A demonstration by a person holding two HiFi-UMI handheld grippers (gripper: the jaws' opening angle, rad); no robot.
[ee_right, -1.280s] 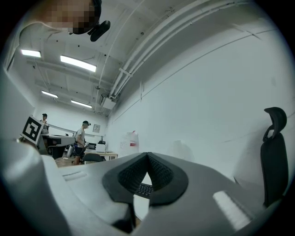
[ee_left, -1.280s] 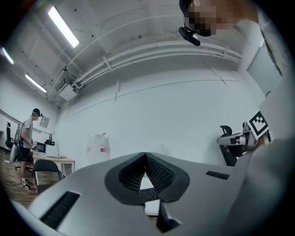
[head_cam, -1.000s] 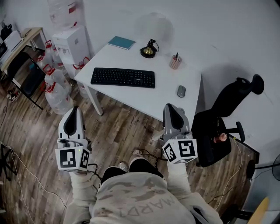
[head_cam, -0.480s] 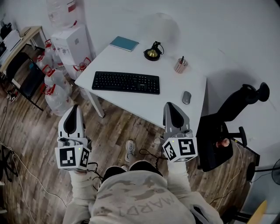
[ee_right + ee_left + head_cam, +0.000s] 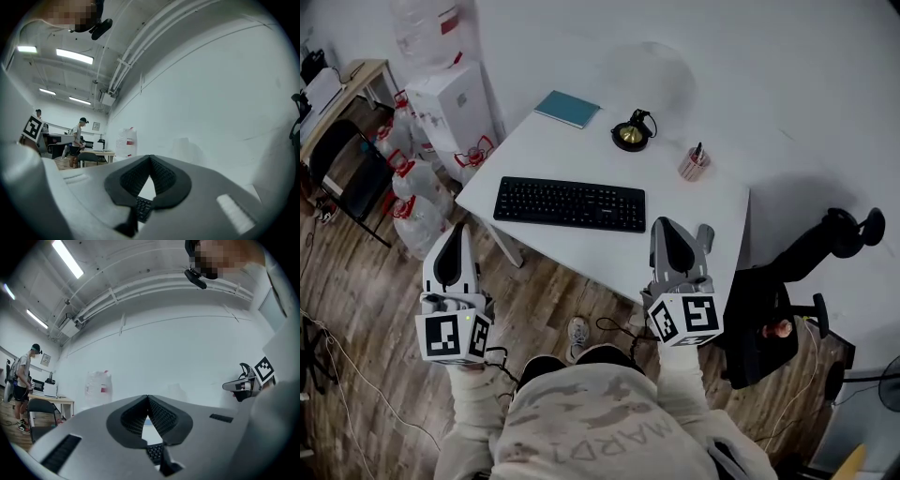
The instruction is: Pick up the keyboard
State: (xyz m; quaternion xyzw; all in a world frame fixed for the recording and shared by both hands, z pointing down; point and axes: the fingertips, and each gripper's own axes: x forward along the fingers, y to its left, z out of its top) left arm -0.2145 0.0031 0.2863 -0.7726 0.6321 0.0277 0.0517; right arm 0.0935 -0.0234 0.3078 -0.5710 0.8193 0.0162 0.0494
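The person has stepped closer to the table (image 5: 581, 255); right gripper (image 5: 663, 225) now reaches its near edge, left gripper (image 5: 458, 231) hangs short; both jaws pressed together, empty; the keyboard (image 5: 570, 203) lies untouched, just beyond, 1 reach away.

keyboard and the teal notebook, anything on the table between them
Nothing. In the head view, the stretch of white table between the keyboard and the teal notebook is bare.

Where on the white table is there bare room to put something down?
Bare: the table corner between the teal notebook and the keyboard; also the strip from keyboard to pen cup. Tightest near the mouse at the right edge.
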